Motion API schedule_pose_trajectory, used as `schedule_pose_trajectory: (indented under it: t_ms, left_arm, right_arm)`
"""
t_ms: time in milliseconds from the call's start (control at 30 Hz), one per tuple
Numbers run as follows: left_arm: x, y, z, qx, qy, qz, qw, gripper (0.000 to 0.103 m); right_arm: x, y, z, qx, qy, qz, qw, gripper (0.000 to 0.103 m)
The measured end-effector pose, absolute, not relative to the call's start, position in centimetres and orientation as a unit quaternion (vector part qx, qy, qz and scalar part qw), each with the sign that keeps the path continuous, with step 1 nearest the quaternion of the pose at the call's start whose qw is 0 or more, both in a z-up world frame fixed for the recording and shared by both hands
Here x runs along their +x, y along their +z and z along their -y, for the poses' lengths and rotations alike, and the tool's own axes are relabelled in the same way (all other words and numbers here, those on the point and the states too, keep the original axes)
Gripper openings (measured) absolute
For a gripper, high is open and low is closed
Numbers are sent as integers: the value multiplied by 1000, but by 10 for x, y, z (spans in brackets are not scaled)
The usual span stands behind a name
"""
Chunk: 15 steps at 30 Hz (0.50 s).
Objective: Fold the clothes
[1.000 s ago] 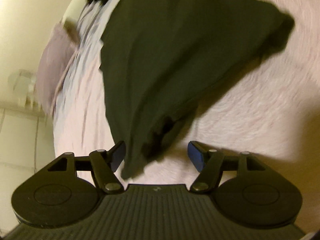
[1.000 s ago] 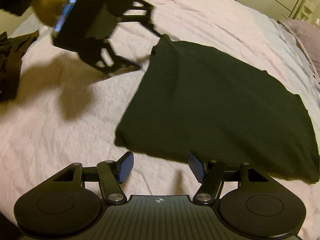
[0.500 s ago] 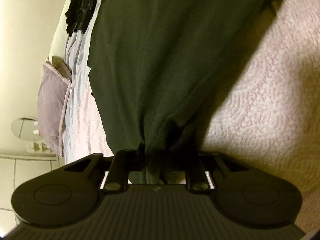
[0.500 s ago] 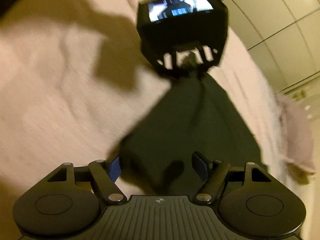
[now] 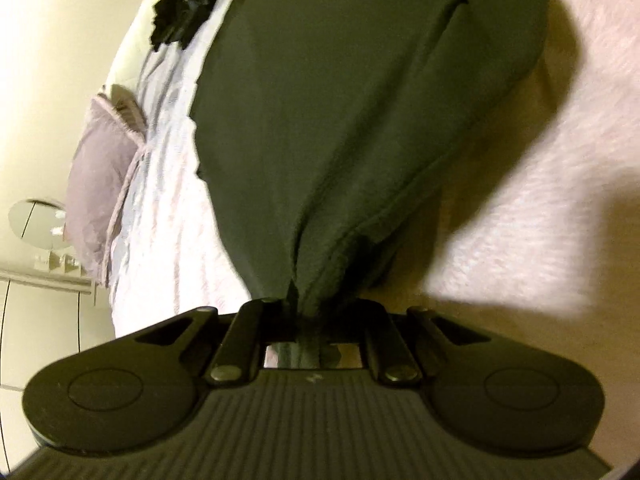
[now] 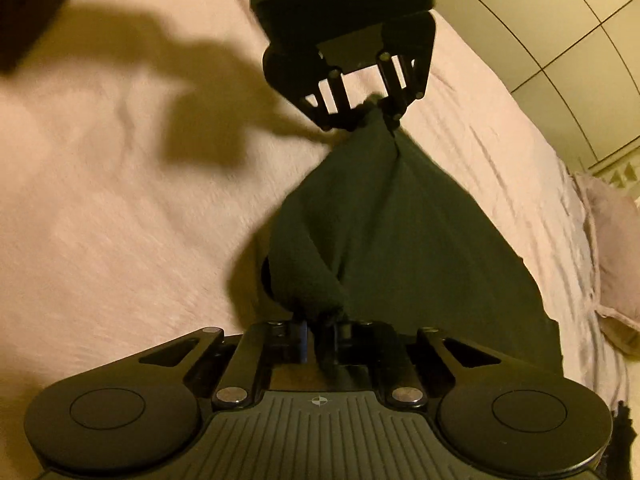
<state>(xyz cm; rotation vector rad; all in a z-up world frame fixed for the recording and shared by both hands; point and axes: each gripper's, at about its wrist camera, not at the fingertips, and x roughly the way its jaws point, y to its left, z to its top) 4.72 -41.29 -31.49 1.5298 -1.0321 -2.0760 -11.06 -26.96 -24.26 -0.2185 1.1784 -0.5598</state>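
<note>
I have the dark green garment (image 6: pixel 380 220) pinched at two corners, jaws of left gripper (image 6: pixel 362 118) and right gripper (image 6: pixel 324 334) clamped, rest trailing on the bed (image 6: pixel 120 220); thin bunched grips could slip mid-fold.

So we've got a bed (image 6: pixel 120 208) with a pinkish textured cover, a dark green garment (image 6: pixel 420 248) partly resting on it, a mauve pillow (image 5: pixel 100 184) and some black clothing (image 5: pixel 188 0) near the edge.
</note>
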Motion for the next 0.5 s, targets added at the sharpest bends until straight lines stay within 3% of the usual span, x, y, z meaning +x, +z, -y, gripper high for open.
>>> schedule_pose_trajectory:
  t_ms: [300,500]
  left_arm:
    - [96,-243,341,593,-726,312,151,7]
    - [60,-171,379,607,-716,312,148,8]
  right_arm:
    - [-115,-173,231,27,-180,-478,860,9]
    - [-169,-116,277,136,-258,-381,878,9]
